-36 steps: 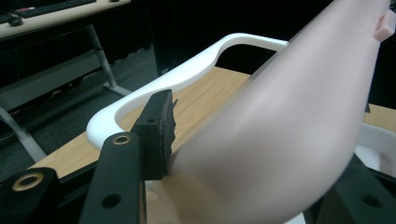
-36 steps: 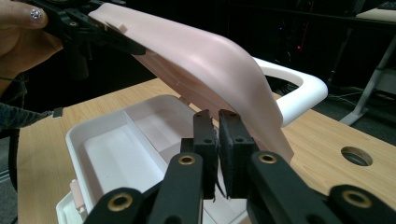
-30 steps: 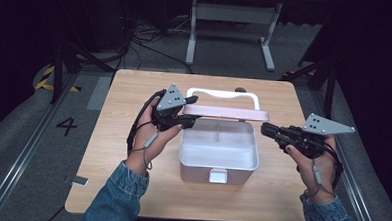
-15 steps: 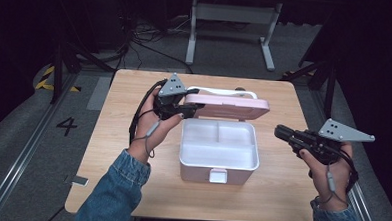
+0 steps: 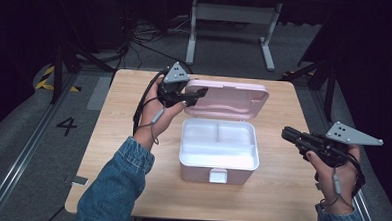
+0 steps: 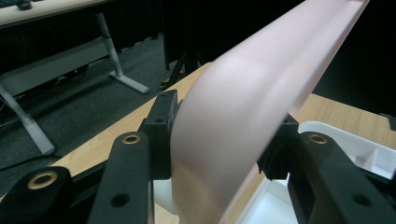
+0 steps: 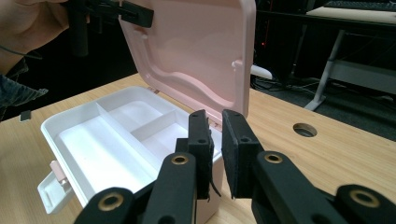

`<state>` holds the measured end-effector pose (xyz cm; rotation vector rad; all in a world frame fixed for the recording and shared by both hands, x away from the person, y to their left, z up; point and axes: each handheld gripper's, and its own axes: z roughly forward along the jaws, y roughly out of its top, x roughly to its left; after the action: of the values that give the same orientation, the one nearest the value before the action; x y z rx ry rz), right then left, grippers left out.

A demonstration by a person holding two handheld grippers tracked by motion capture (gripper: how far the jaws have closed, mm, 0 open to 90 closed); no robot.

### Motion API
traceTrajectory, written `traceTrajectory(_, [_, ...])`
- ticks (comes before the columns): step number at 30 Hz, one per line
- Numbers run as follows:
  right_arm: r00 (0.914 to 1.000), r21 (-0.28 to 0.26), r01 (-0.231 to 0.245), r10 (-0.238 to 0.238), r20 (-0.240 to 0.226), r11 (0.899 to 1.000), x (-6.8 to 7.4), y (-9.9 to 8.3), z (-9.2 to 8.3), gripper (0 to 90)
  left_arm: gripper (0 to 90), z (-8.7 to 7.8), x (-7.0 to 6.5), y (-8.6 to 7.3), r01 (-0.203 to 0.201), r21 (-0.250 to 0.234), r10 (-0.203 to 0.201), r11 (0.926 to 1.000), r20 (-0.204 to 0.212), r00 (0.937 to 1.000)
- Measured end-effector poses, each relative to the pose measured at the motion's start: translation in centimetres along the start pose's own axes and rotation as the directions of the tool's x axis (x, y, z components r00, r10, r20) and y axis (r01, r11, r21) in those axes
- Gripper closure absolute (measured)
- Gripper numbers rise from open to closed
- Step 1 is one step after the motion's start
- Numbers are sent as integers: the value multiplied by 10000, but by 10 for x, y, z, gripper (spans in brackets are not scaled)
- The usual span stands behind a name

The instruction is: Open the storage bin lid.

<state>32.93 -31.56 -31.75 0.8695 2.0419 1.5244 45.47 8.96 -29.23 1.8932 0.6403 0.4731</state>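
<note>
A box with a white base [image 5: 216, 165] and a pink lid [image 5: 234, 99] stands open at the middle of the table. Its lid is raised nearly upright at the back. My left gripper [image 5: 197, 98] is shut on the lid's left edge; in the left gripper view the pink lid [image 6: 243, 93] is clamped between the jaws of my left gripper [image 6: 219, 135]. My right gripper [image 5: 285, 133] hovers to the right of the box, apart from it. In the right gripper view my right gripper [image 7: 217, 135] holds nothing, its jaws almost together, facing the divided white base [image 7: 93, 149] and lid [image 7: 187, 51].
The wooden table [image 5: 123, 117] has bare room on both sides of the box. A small latch [image 5: 217, 175] juts from the box's front. A round hole [image 7: 304, 129] is in the tabletop behind the box. A metal desk frame [image 5: 233, 14] stands beyond the far edge.
The lid has swung up from nearly flat to upright, carried by my left gripper. My right gripper has drawn back to the right, away from the lid's right end.
</note>
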Motion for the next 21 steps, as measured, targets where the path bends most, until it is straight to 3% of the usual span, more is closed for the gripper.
traceTrajectory(17, [9999,52,-112,112,41,9999,-4,-2,-1,814,537,28,25,1,758,78,-756,9971,-242,9968])
traceTrajectory(21, [9999,16,-111,111,68,9999,-6,-2,-1,808,533,33,31,0,1136,99,-1135,9935,-132,9934])
